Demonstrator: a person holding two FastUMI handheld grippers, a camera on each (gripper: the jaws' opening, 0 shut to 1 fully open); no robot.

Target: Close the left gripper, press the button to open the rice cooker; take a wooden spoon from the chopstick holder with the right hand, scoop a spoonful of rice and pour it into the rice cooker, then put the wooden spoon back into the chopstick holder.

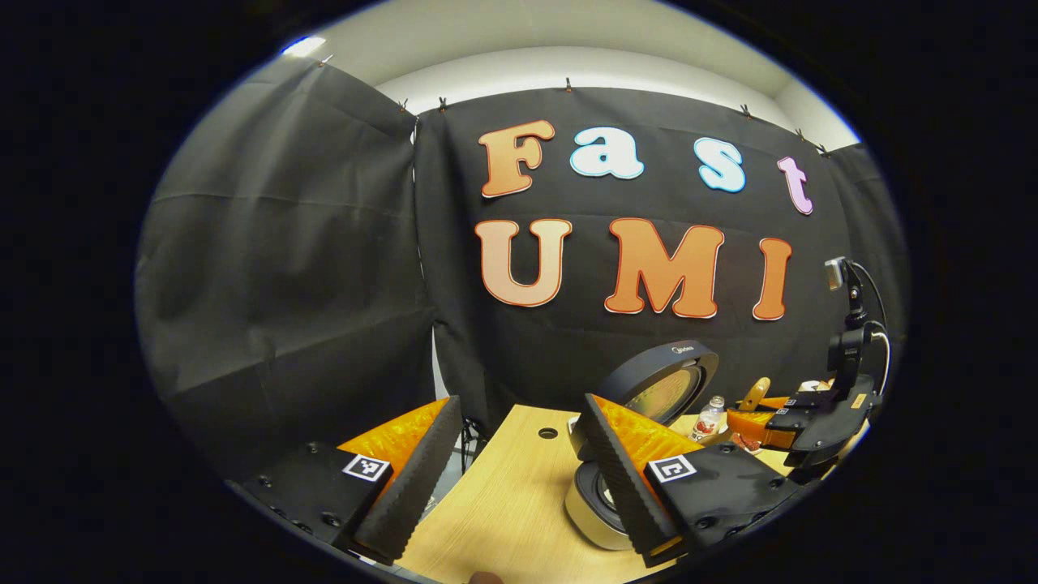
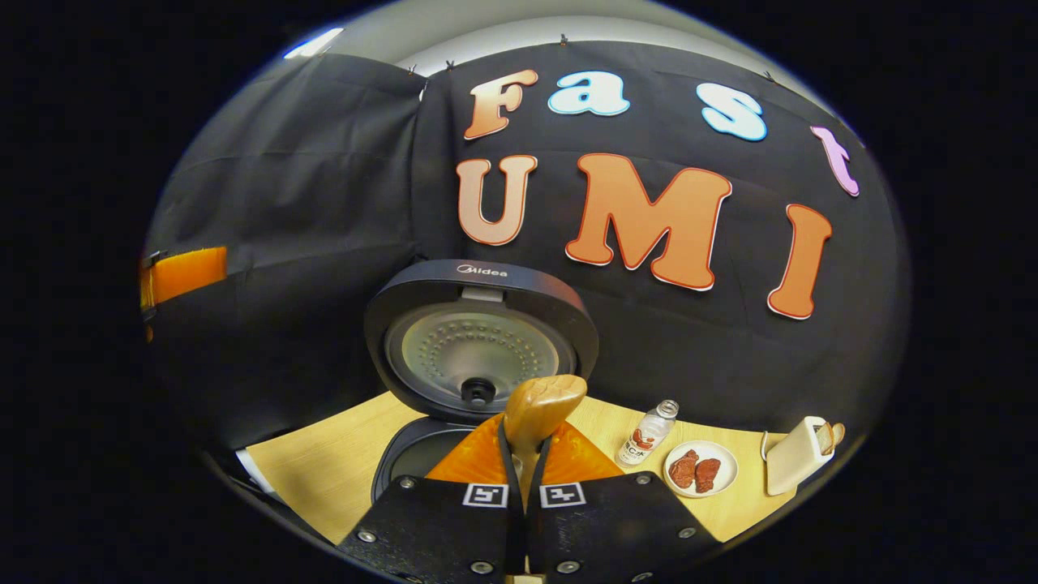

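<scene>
With the right gripper (image 2: pixel 525 474) clamped on the wooden spoon (image 2: pixel 542 410) over the open rice cooker (image 2: pixel 478 341) and the left gripper (image 1: pixel 519 478) spread empty beside it, a tilt could spill rice outside the pot.

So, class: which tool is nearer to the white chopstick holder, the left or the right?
Right, seemingly. The right tool, gripping the wooden spoon, is over the open rice cooker, left of the chopstick holder. The left tool sits open beyond the cooker's far side.
</scene>
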